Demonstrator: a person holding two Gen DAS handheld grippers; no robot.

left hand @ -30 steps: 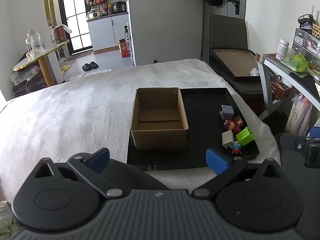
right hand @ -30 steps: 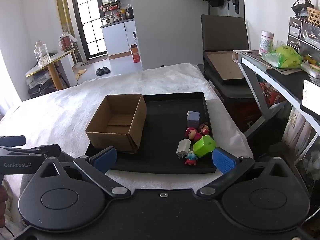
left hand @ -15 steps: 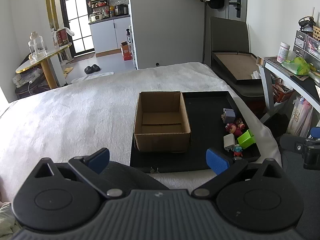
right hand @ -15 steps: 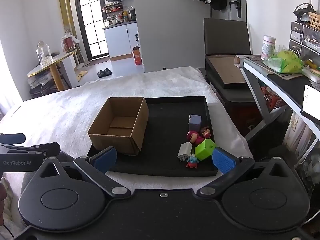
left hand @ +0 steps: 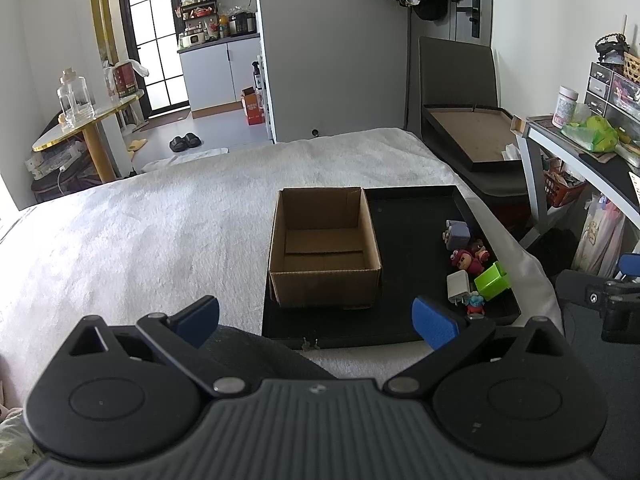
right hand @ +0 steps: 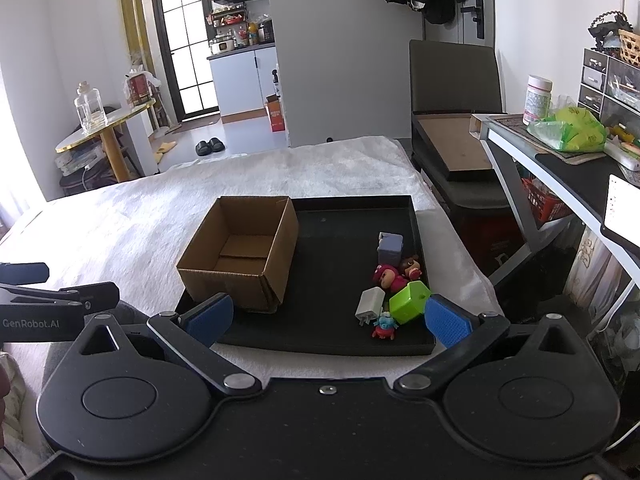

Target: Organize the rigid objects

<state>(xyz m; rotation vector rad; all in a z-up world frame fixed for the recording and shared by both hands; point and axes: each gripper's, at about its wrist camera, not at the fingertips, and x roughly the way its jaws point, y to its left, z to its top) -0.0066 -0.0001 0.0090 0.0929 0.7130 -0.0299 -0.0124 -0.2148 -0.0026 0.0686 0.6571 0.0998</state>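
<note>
An empty open cardboard box (left hand: 325, 246) (right hand: 240, 254) stands on the left half of a black tray (left hand: 404, 240) (right hand: 332, 248) on a white blanket. Along the tray's right side lie small rigid items: a grey-blue cube toy (left hand: 458, 234) (right hand: 390, 248), a pink-red figure (left hand: 466, 261) (right hand: 386, 276), a white charger plug (left hand: 457, 285) (right hand: 370, 304), a green block (left hand: 492, 281) (right hand: 408, 302) and a tiny red-blue figure (left hand: 475, 305) (right hand: 384, 326). My left gripper (left hand: 316, 320) hangs open short of the tray's near edge. My right gripper (right hand: 328, 318) is open too, nothing between its blue pads.
The white blanket (left hand: 140, 232) spreads wide to the left of the tray. A desk (right hand: 560, 168) with clutter and a dark chair holding a flat box (right hand: 452, 148) stand on the right. A round side table (left hand: 84, 132) with a glass bottle is at far left.
Both views have shifted slightly, with the tray and box sitting a bit lower and nearer in frame. Both grippers stay open and the objects have not moved.
</note>
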